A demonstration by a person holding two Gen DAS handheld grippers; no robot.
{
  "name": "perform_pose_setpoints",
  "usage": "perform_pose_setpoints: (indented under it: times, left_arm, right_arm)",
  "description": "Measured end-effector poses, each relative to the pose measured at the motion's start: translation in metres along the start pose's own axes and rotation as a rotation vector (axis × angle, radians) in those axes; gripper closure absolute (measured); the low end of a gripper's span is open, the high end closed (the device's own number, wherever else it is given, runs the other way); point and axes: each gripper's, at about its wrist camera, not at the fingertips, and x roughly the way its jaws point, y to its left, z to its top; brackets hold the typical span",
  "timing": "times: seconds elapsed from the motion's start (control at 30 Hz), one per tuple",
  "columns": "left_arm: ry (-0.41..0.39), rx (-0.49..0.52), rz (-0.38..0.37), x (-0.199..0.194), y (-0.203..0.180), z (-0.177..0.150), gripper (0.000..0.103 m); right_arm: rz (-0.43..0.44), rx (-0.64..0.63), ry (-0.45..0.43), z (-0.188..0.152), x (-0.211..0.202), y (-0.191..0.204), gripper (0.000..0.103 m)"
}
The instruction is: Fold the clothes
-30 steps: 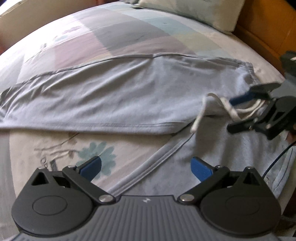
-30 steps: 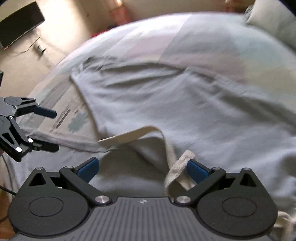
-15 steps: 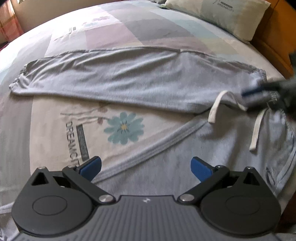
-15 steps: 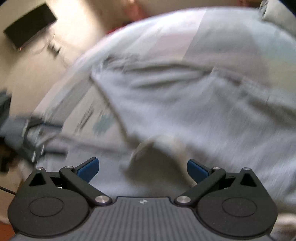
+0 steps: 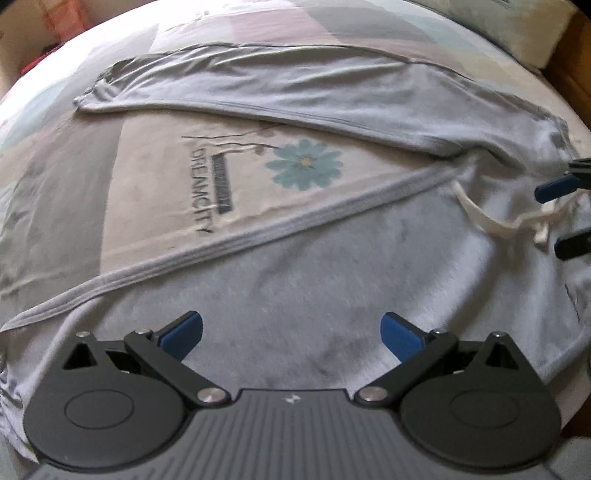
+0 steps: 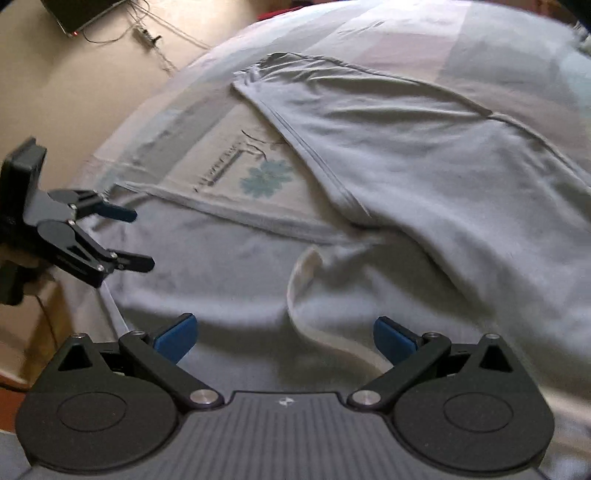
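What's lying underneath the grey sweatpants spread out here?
The grey sweatpants lie on a patchwork bedsheet; its blue flower print shows between the legs. Whatever the sheet carries beneath the fabric is covered.

Bedsheet (image 5: 155,192) print reading "DREAMCITY" beside a blue flower motif (image 5: 304,163) (smaller dark label alongside illegible).

The trousers (image 5: 332,96) lie spread on the bed (image 5: 74,177), legs splayed apart with bare sheet between them. The drawstring (image 5: 491,225) lies on the waist at the right. A pillow (image 5: 517,29) sits behind, at the far right corner.
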Motion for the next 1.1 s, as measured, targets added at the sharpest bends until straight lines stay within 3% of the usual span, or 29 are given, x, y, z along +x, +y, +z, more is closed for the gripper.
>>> perform_pose_setpoints:
  times: [0.2, 0.33, 0.43, 0.57, 0.73, 0.83, 0.97, 1.1]
  left_arm:
    - [-0.071, 0.082, 0.033, 0.023, -0.012, -0.009, 0.001]
    - [-0.106, 0.031, -0.011, 0.042, 0.019, -0.007, 0.000]
    - [-0.105, 0.003, 0.004, 0.043, 0.041, -0.001, 0.000]
    - [-0.079, -0.010, 0.015, 0.034, 0.054, 0.004, 0.002]
    - [-0.120, -0.006, 0.024, 0.010, 0.062, -0.017, 0.002]
    - [-0.107, -0.029, 0.040, 0.006, 0.074, -0.039, 0.002]
    - [-0.035, -0.125, 0.053, 0.009, 0.104, -0.077, 0.000]
    - [-0.063, -0.185, 0.056, -0.002, 0.126, -0.088, 0.001]
  right_arm:
    - [-0.119, -0.014, 0.073, -0.053, 0.020, 0.028, 0.000]
    - [-0.221, -0.040, 0.102, -0.084, 0.030, 0.045, 0.000]
    - [-0.269, -0.053, 0.152, -0.098, 0.028, 0.059, 0.000]
    - [-0.294, 0.004, 0.231, -0.081, 0.024, 0.060, 0.000]
    - [-0.389, 0.041, 0.096, -0.047, 0.036, 0.069, 0.000]
    - [-0.407, 0.116, 0.133, -0.056, 0.059, 0.066, 0.000]
    - [-0.445, 0.069, 0.115, -0.072, 0.059, 0.079, 0.000]
    - [-0.445, 0.071, 0.176, -0.066, 0.058, 0.080, 0.000]
